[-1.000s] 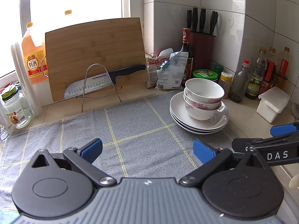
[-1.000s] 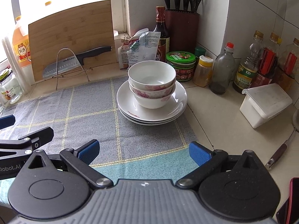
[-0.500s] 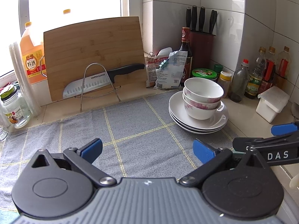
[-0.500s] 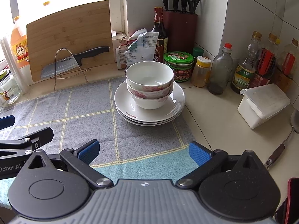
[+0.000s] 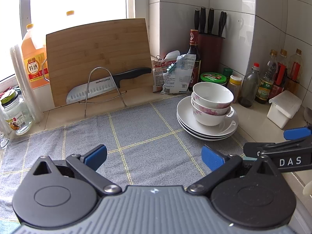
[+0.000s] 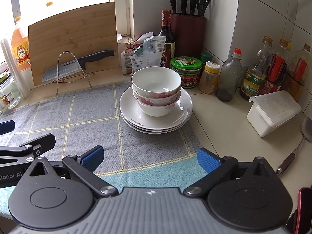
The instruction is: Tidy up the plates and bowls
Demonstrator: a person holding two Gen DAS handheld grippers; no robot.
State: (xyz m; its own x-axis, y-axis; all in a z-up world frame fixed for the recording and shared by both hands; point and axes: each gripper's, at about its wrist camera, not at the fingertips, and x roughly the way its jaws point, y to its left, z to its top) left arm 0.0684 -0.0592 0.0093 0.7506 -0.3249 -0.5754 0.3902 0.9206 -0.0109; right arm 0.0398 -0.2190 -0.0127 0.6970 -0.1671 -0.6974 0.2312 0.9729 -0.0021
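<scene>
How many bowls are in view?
3, nested in one stack on top of the plates at the towel's right edge; none visible elsewhere.

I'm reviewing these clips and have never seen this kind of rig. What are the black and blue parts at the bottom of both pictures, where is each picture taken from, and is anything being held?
There is no robot arm here. A person holds a hand-held two-finger gripper in each hand, and each one carries a wide-angle camera looking forward along its fingers. One picture comes from the left gripper, the other from the right gripper. The blue pads are the fingertips. Both stand wide open and hold nothing. Each camera also catches the other gripper at its edge.

Ahead is a kitchen counter with a grey checked towel. On it sits a stack of white plates with nested bowls on top. Behind are a cutting board, a knife on a wire stand, a knife block, bottles and jars. A white lidded box sits to the right.
</scene>
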